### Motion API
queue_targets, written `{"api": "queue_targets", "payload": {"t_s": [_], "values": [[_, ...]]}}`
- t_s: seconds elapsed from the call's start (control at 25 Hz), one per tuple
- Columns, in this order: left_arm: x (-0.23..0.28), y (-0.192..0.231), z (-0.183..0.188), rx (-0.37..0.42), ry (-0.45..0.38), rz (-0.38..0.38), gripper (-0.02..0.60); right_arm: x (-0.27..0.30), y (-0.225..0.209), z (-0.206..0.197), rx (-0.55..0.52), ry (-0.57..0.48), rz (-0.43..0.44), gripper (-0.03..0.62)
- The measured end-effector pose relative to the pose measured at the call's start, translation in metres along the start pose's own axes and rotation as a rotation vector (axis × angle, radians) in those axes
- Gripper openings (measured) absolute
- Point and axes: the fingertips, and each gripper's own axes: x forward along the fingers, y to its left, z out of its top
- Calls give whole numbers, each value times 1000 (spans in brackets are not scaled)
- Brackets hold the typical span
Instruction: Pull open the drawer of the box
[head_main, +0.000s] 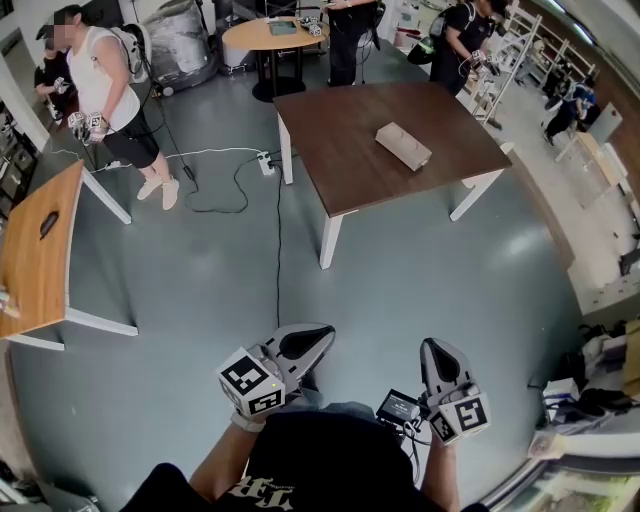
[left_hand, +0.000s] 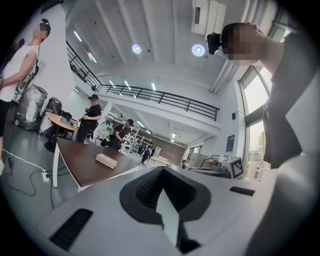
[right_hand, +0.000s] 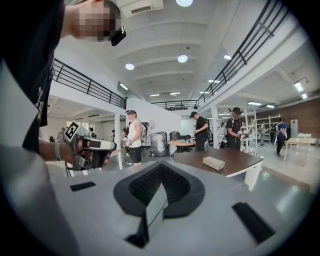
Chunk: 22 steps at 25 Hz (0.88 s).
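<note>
- Head view shows the box (head_main: 403, 145) lying on the brown surface (head_main: 340, 165), well apart from both tools. Its drawer looks shut, though it is too small to be sure.
- The left hand-held gripper (head_main: 303, 342) has its jaws together on nothing.
- The right hand-held gripper (head_main: 442, 358) is likewise closed and empty.
- No part of the task looks done: reaching the box, gripping the drawer and pulling are all left.
</note>
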Motion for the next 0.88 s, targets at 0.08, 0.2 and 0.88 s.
{"api": "queue_targets", "payload": {"t_s": [0.08, 0.2, 0.88], "values": [[1, 8, 0, -7, -1, 1, 3, 6, -2, -3, 2, 0, -7, -15], [5, 12, -6, -31, 8, -5, 3, 7, -6, -7, 18, 6, -22, -15], [89, 47, 0, -54, 91, -61, 3, 58, -69, -11, 91, 37, -19, -15]]}}
